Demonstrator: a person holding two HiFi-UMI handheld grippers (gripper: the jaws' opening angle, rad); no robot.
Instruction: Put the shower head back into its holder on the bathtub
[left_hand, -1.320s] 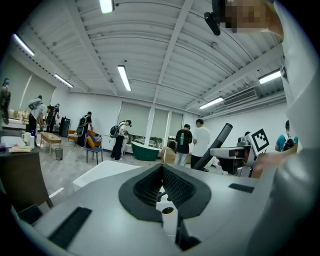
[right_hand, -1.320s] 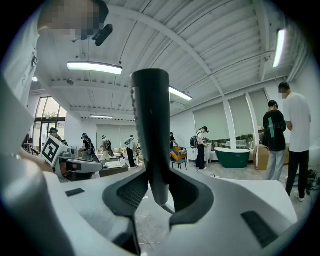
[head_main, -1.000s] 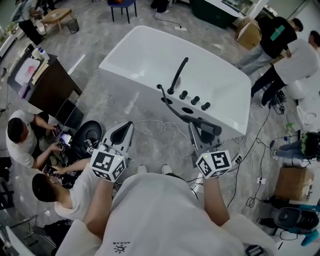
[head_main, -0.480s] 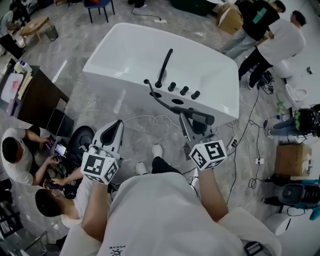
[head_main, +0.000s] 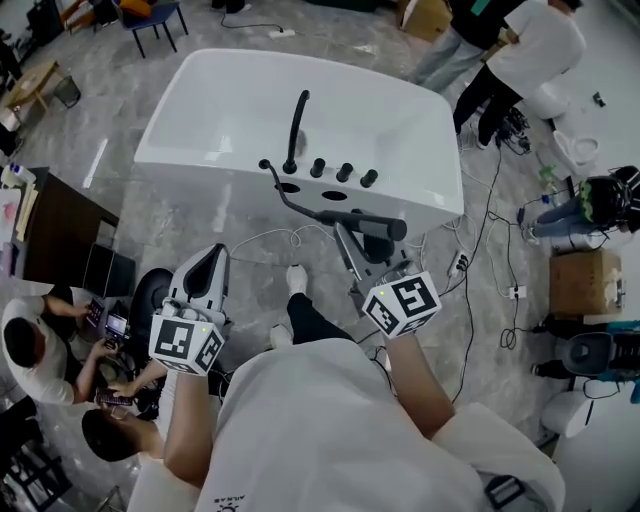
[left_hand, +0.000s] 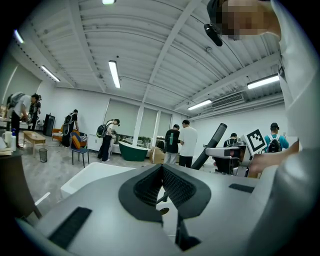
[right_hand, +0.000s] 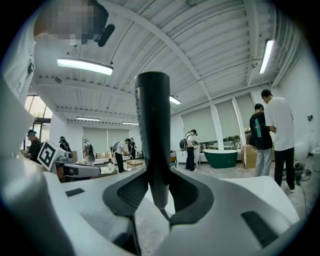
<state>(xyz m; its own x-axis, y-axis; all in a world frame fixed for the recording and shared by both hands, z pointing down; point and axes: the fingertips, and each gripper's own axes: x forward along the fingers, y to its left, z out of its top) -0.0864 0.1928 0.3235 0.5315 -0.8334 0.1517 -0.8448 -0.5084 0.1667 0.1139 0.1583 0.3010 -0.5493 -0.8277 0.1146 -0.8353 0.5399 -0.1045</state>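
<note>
Two grippers out ahead of the wearer, side by side, both aimed toward 12 o'clock at the white bathtub (head_main: 225, 105).

Right gripper (head_main: 362, 243): pinching the black shower head (head_main: 368, 225) across its handle. From the head view, shower head lying crosswise, thick end toward 3 o'clock, thin end toward 9 o'clock and joined there to a dark hose (head_main: 284, 197) curving up to the near edge of the tub's deck. Held clear of the tub, just outside its near wall, at 6 o'clock of the row of four black knobs (head_main: 343, 172). In the right gripper view, pads parted to either side of the handle and pressed against it, with the shower head (right_hand: 153, 125) rising to 12 o'clock well past the tips and its narrow end poking out below at 6 o'clock.

Left gripper (head_main: 208, 262): at 9 o'clock of the right one, well apart from the tub. In the left gripper view, tips of the left gripper (left_hand: 161, 167) pressed together with nothing between them, white tub rim beyond.

On the deck: black spout (head_main: 296, 125) leaning over the basin at 11 o'clock of the knobs, and two dark oval openings (head_main: 335, 195) just nearer than the knobs. Impossible to tell which of them is the holder.

Around: standing people (head_main: 520, 45) at 1 o'clock beyond the tub, seated people (head_main: 35, 340) at 8 o'clock, cardboard box (head_main: 585, 283) at 3 o'clock, cables (head_main: 480, 290) trailing over the grey floor between box and tub.
</note>
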